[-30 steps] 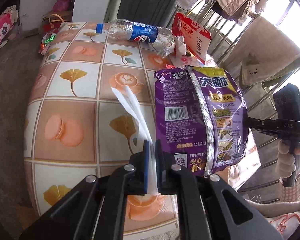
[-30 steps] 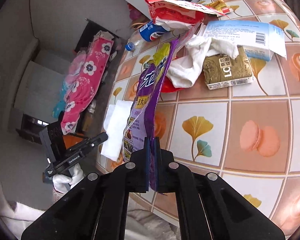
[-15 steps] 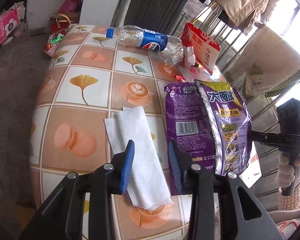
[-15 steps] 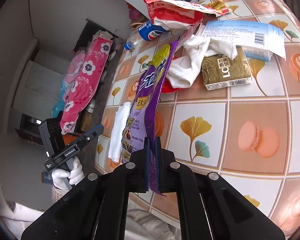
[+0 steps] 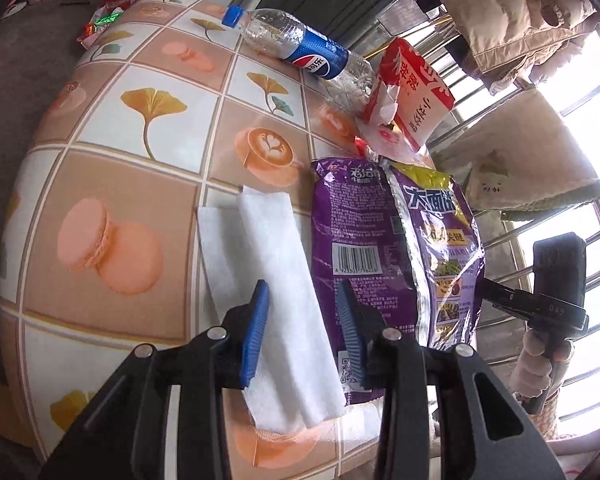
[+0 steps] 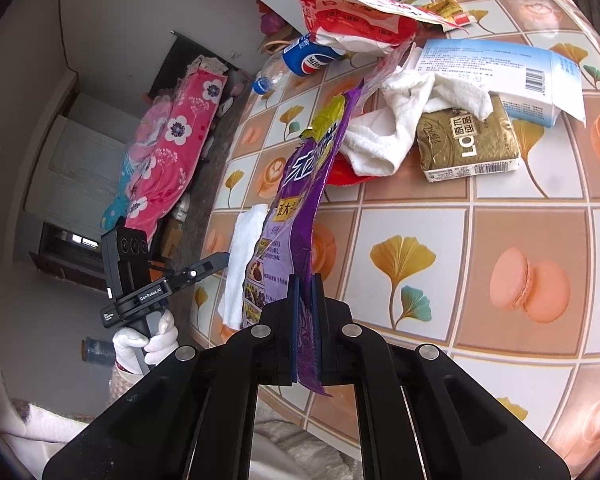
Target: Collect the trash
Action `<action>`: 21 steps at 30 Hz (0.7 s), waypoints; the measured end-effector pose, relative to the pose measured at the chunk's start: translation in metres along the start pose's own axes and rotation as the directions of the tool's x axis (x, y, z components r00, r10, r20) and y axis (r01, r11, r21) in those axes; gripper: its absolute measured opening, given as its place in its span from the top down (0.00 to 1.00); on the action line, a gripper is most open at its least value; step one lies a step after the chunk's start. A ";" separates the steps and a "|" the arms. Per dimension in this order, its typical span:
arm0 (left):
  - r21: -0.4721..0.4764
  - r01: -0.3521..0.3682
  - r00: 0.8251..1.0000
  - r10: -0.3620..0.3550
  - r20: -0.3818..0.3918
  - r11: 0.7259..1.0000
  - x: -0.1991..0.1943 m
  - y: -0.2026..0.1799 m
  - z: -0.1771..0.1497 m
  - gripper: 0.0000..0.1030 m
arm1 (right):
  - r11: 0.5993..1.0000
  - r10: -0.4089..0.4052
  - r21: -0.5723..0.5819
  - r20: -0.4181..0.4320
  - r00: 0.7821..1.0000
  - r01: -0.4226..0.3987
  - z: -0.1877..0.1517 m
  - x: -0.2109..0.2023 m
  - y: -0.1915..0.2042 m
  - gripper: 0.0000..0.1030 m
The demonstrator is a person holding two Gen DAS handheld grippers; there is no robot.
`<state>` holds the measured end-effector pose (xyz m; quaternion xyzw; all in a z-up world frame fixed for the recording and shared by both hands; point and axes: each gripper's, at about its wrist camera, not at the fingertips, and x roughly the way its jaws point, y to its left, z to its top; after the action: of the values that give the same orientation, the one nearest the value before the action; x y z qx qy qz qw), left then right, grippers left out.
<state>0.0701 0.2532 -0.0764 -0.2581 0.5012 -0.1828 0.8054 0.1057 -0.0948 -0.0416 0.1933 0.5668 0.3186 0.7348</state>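
Left wrist view: left gripper [image 5: 302, 322] spread wide, pinching nothing, poised above the folded white tissue [image 5: 268, 292] lying flat on the tiled tablecloth [image 5: 112, 168] near the near edge. Purple snack bag [image 5: 396, 264] hanging just to the right, lower part hidden behind the right blue pad. Pepsi bottle [image 5: 296, 46] and red wrapper [image 5: 410, 92] lying at the far side. Likely risk: thin tissue sliding toward the edge instead of gathering between the pads, or the bag's edge caught along with it.

Right wrist view: right gripper [image 6: 305, 300] pressed together on the purple snack bag [image 6: 300, 188], held edge-on above the table. Shallow bite on slick film; possible slip if swung. White cloth [image 6: 400, 128], gold packet [image 6: 466, 142], blue box [image 6: 500, 68] lying farther off, apparently uncollected.
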 end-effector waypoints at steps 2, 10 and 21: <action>0.010 0.044 0.999 -0.044 -0.004 0.999 -0.001 -0.005 -0.001 0.67 | 1.000 -0.002 -0.003 -0.002 1.000 0.002 0.001 0.001 0.000 0.94; 0.001 0.064 0.998 -0.064 -0.028 0.998 0.011 -0.012 -0.005 0.67 | 1.000 0.008 0.005 0.001 1.000 -0.008 0.001 0.002 0.000 0.94; -0.038 -0.098 0.995 0.097 -0.027 0.995 0.014 -0.007 -0.006 0.67 | 0.998 0.048 0.031 0.008 0.999 -0.048 0.002 0.005 -0.004 0.75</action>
<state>0.0702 0.2384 -0.0844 -0.2469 0.5266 -0.1368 0.8019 0.1089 -0.0938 -0.0472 0.2194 0.5640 0.3266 0.7260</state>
